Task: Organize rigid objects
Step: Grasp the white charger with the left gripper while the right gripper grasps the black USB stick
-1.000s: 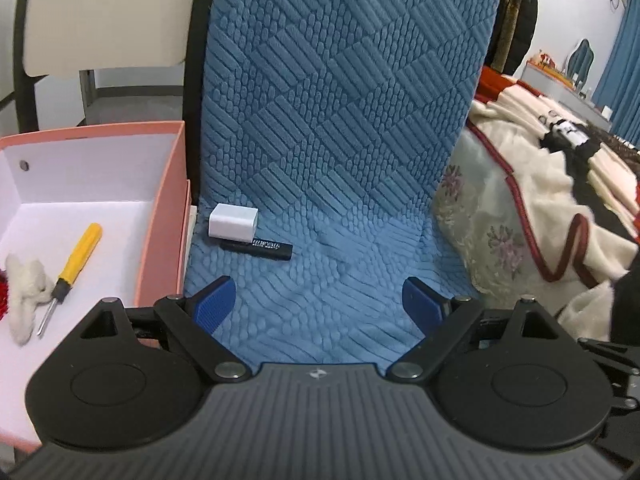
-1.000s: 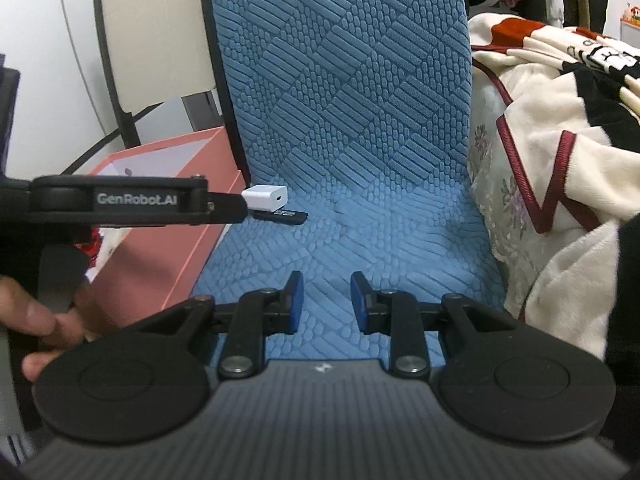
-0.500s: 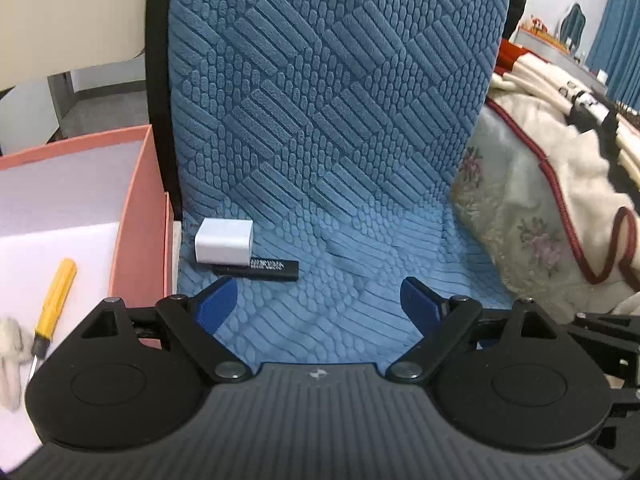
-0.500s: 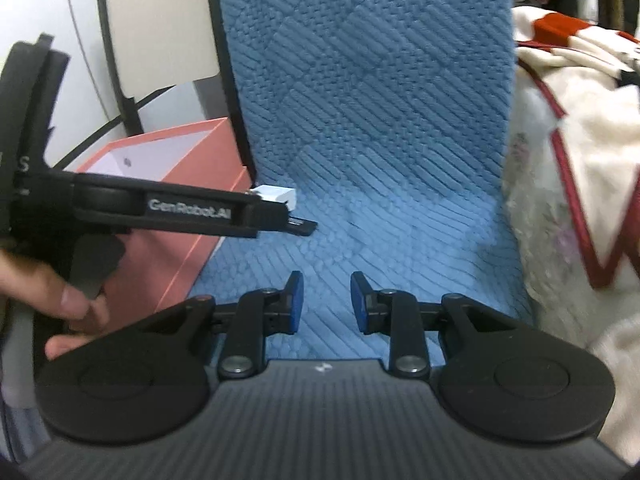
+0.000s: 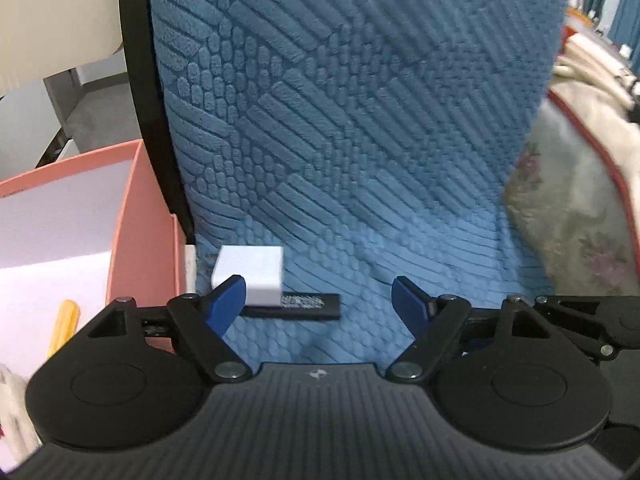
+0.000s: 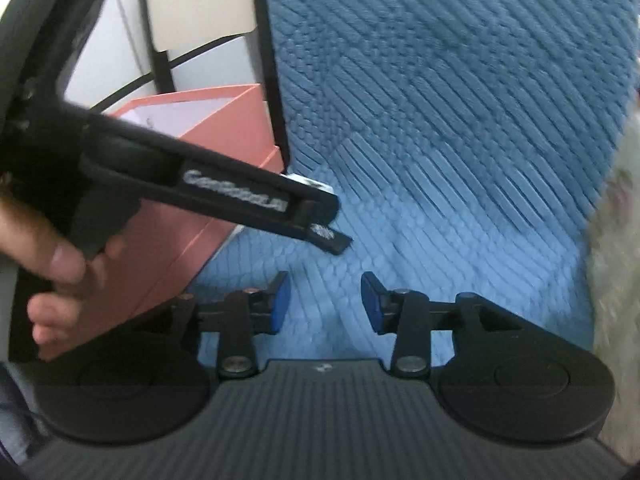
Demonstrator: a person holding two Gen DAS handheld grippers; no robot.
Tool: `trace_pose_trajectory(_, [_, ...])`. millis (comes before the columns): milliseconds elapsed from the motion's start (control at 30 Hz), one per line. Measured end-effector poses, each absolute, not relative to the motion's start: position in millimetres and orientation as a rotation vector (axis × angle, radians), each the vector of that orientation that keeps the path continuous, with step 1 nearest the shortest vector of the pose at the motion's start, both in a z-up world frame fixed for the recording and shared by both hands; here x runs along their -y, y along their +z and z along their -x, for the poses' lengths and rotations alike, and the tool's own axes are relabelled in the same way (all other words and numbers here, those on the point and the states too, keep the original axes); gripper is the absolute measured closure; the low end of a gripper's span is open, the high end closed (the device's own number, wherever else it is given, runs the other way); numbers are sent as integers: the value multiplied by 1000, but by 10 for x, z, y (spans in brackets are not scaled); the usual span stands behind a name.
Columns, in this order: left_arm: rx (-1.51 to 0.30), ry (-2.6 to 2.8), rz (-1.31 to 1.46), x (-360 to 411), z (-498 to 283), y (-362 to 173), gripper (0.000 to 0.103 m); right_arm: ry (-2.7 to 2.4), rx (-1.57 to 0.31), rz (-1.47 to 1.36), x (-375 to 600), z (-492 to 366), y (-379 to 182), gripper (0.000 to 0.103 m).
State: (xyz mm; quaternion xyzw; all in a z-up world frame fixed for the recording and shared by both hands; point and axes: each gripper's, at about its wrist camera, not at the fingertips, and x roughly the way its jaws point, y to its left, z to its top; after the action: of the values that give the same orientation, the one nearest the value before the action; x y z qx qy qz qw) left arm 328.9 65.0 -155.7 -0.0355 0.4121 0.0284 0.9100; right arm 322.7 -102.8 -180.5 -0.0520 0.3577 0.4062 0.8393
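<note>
A white charger block (image 5: 250, 276) lies on the blue cushioned seat (image 5: 360, 240), with a flat black stick (image 5: 304, 306) just in front of it. My left gripper (image 5: 318, 304) is open and empty, close above them, its left fingertip in front of the block's lower corner. In the right wrist view the left gripper's body hides most of the block (image 6: 308, 184); the stick's end (image 6: 332, 240) pokes out. My right gripper (image 6: 324, 304) is open a small way and empty, short of the stick.
A pink box (image 5: 132, 216) with a white inside stands left of the seat, holding a yellow-handled screwdriver (image 5: 62, 326) and white fluff (image 5: 12, 396). A blanket-covered bed (image 5: 580, 220) lies to the right. The chair's black frame (image 5: 148, 92) rises behind the box.
My left gripper has moved forward and down toward the white block and black stick, which now sit near its fingertips. The right gripper has followed forward and opened slightly wider.
</note>
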Motion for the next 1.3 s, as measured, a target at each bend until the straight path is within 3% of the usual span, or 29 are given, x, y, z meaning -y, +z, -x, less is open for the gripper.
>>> trace_pose_trajectory(467, [-940, 77, 107, -853, -3750, -1674, 22, 1041, -740, 225, 541, -3715, -2146, 61])
trace_pose_trajectory(733, [-968, 96, 113, -905, -3784, -1789, 29, 1031, -721, 293, 379, -3767, -2278, 61])
trace_pose_trajectory(967, [-950, 110, 102, -922, -3791, -1860, 29, 1016, -770, 316, 352, -3793, -2318, 70])
trace_pose_trajectory(1300, [-953, 115, 6, -833, -3780, -1905, 29, 1057, -802, 336, 591, -3697, -2164, 75])
